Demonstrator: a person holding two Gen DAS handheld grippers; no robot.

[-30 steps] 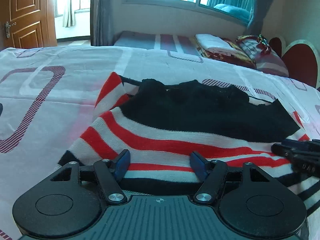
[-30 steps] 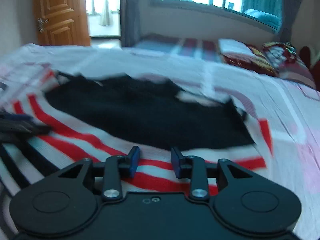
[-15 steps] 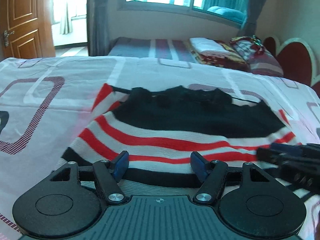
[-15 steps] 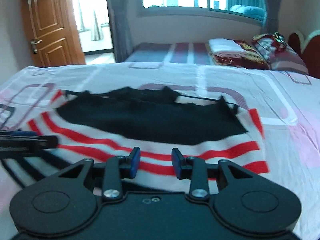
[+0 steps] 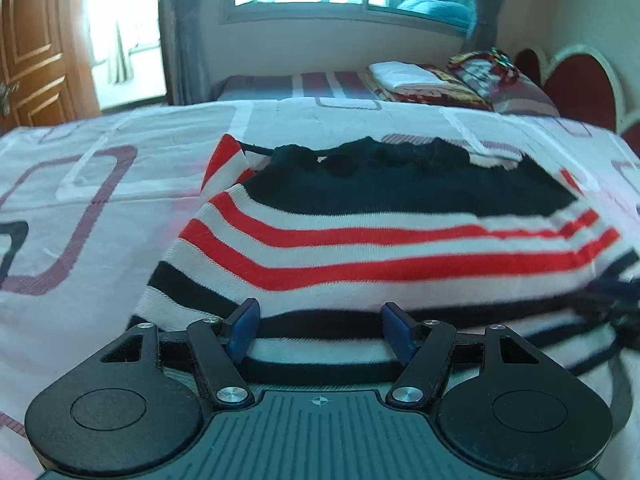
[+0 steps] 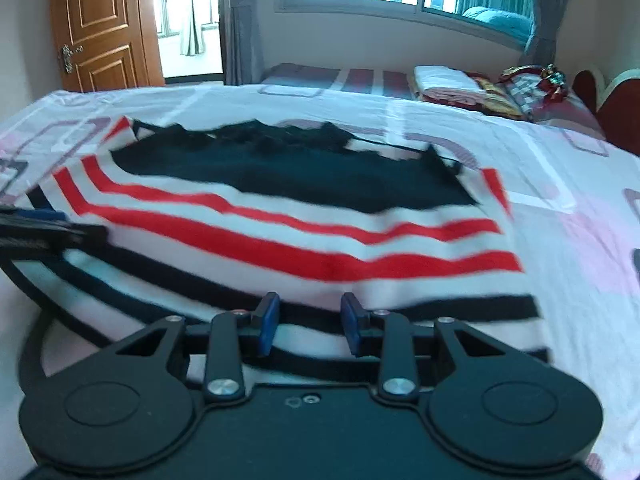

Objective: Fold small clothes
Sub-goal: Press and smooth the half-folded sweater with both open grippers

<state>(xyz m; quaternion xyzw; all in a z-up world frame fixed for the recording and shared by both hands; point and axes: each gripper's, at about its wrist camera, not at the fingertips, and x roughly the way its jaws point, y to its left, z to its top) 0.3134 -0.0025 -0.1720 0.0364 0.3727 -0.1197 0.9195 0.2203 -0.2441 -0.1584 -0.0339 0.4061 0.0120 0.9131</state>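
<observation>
A knitted sweater [image 5: 380, 256] with a black top and red, white and black stripes lies spread on the bed, collar at the far end. My left gripper [image 5: 320, 326] hovers over the near striped hem with its blue pads wide apart, so it is open; the fabric shows between them. My right gripper [image 6: 310, 320] hangs over the hem of the sweater [image 6: 280, 240] further right. Its pads stand a narrow gap apart, and striped fabric shows in that gap. The left gripper [image 6: 44, 224] pokes in at the sweater's left edge in the right wrist view. The right gripper [image 5: 616, 304] is a dark blur.
The bed sheet [image 5: 100, 200] is pale pink with purple rounded rectangles and spreads wide on both sides of the sweater. Beyond it a second bed holds folded blankets [image 5: 420, 80]. A red headboard [image 5: 576, 80] rises at the right, and a wooden door [image 6: 100, 28] stands at the left.
Both grippers have drawn back toward the sweater's near hem, so more black and white stripes show in front. The pad gaps look the same as before.
</observation>
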